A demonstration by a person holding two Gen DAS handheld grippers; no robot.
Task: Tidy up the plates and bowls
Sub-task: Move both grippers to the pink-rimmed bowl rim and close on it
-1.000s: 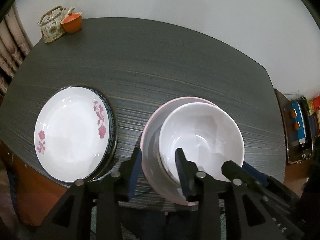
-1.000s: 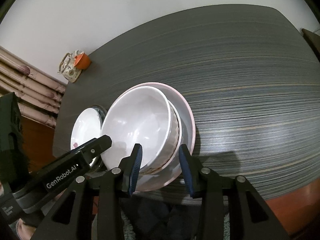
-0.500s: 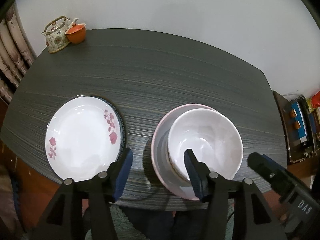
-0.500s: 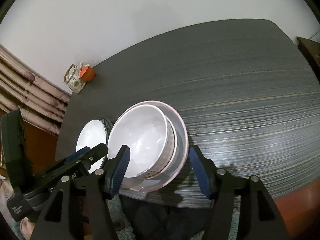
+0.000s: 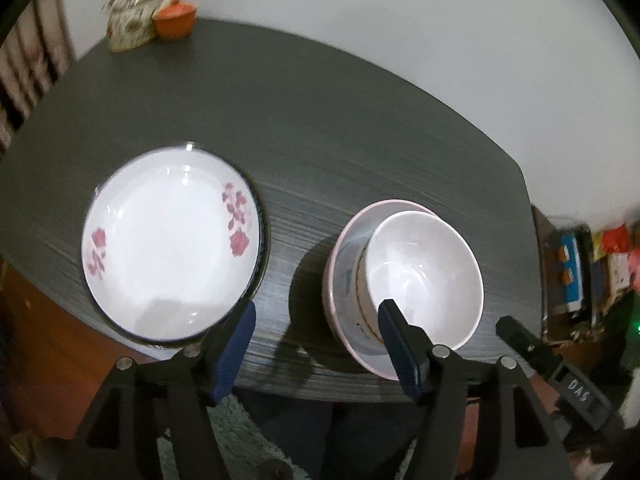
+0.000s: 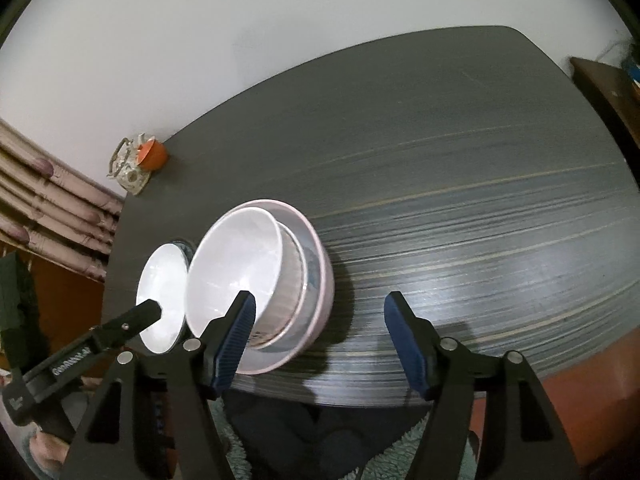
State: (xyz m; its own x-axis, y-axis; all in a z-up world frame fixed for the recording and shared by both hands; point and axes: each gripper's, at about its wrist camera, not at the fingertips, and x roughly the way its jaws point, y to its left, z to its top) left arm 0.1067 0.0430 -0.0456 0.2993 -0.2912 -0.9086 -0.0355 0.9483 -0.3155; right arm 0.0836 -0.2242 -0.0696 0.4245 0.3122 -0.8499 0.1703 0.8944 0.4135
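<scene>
Both grippers have let go and backed off: left gripper and right gripper are opening, empty. The white bowl sits nested in the pink bowl beside the floral plate, so stacking looks done.

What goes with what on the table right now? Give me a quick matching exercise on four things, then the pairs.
Things:
1. white bowl
2. flowered plate
3. orange cup
4. left gripper

States:
A. at the far corner, beside the teapot
B. jaws opening, nothing between them
C. nested in the pink bowl
D. stacked on a dark-rimmed plate, left of the bowls

Pairs: 1-C, 2-D, 3-A, 4-B
</scene>
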